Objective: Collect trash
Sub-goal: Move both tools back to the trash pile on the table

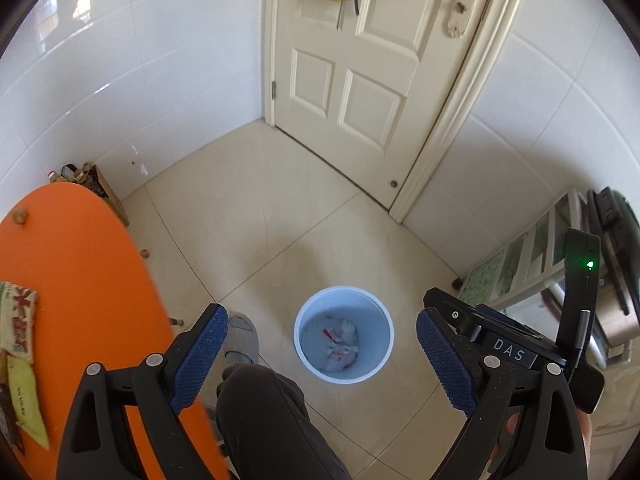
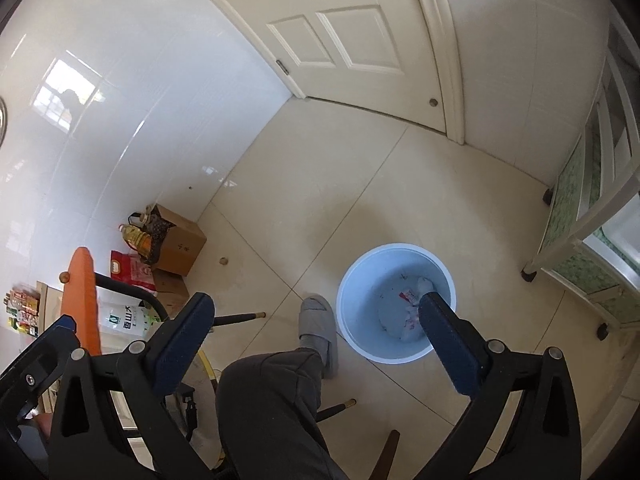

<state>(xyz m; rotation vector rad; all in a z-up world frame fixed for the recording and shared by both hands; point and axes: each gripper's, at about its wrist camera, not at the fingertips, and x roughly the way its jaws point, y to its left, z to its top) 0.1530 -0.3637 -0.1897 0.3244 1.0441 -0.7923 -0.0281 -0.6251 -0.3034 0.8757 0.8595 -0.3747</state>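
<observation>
A pale blue trash bin (image 1: 381,320) stands on the tiled floor, holding crumpled white and red trash (image 1: 340,342). My left gripper (image 1: 320,344) is open and empty, held above the floor with the bin between its fingers in view. In the right wrist view the bin (image 2: 352,304) sits ahead and right, trash (image 2: 408,312) inside. My right gripper (image 2: 316,320) is open and empty, its right finger over the bin's edge. The right gripper's body also shows in the left wrist view (image 1: 500,344). Snack wrappers (image 1: 18,320) lie on the orange table (image 1: 72,280).
The person's leg (image 1: 264,412) and grey slipper (image 2: 318,328) are below the grippers. A white door (image 1: 360,60) is ahead. A cardboard box (image 2: 176,244), oil bottles and bags stand by the left wall. A white shelf (image 2: 592,216) is at right. A nut (image 2: 224,261) lies on the floor.
</observation>
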